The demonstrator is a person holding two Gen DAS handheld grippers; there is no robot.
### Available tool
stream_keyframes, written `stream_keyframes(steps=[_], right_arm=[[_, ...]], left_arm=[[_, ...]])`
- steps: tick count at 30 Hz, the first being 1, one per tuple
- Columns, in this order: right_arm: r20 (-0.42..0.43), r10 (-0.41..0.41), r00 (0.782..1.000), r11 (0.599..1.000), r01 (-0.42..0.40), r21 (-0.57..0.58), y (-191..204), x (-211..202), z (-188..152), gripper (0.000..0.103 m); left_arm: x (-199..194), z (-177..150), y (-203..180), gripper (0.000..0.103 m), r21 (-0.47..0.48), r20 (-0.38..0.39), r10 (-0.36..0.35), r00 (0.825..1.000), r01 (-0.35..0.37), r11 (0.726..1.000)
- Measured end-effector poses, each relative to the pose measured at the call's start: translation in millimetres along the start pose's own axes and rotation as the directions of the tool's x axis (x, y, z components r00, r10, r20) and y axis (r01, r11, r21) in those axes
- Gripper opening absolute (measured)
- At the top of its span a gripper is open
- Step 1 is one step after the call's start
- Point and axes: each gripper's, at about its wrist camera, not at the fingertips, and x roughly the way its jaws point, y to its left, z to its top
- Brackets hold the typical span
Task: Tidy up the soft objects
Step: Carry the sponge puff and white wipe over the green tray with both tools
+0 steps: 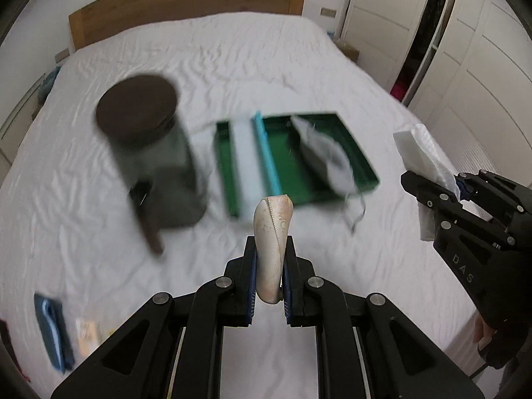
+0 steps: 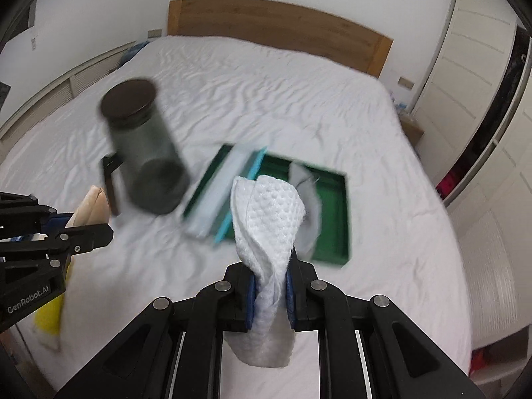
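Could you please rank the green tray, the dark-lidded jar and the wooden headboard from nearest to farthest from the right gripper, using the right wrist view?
1. green tray, just ahead, slightly right
2. dark-lidded jar, ahead left
3. wooden headboard, far end

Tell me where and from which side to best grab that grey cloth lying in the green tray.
Take the grey cloth by its near end, which droops over the green tray front wall, coming from above. There it lies clear of the walls, though blur hides its folds.
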Motion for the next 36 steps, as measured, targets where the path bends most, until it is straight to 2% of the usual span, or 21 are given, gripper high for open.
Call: stream_keyframes(steps=[8,12,16,23,30,36], right_arm=[[0.009,0.003,1.000,0.999,-0.003,0.051,-54,55,36,0.013],[-0.011,0.017,1.000,0.997,-0.016,0.070,-68,93,40,0.013],[-0.029,0.037,0.999,0.995,-0.033,0.098,-85,144,51,0.013],[-0.071,0.052,0.996,0.993,-0.044,0.111,-93,204,60,0.013],[-0.104,0.053,0.993,0.993,-0.041,0.114,-95,245,64,0.013],[-0.115,0.051,0.992,0.992,-0.037,0.121,-97,262,66,0.013]], left_arm=[[37,60,-30,0.010,-0.004,0.089,0.026,0.996,-0.025,1.000],[66,85,-38,0.010,-0.005,0.116,0.065,0.991,-0.065,0.998],[95,95,-38,0.010,-0.022,0.107,0.099,0.989,-0.097,0.995],[137,100,-40,0.010,-0.024,0.084,0.155,0.984,-0.153,0.988],[159,106,-41,0.010,-0.035,0.079,0.189,0.979,-0.186,0.982],[174,108,-42,0.010,-0.033,0.071,0.207,0.976,-0.205,0.978]])
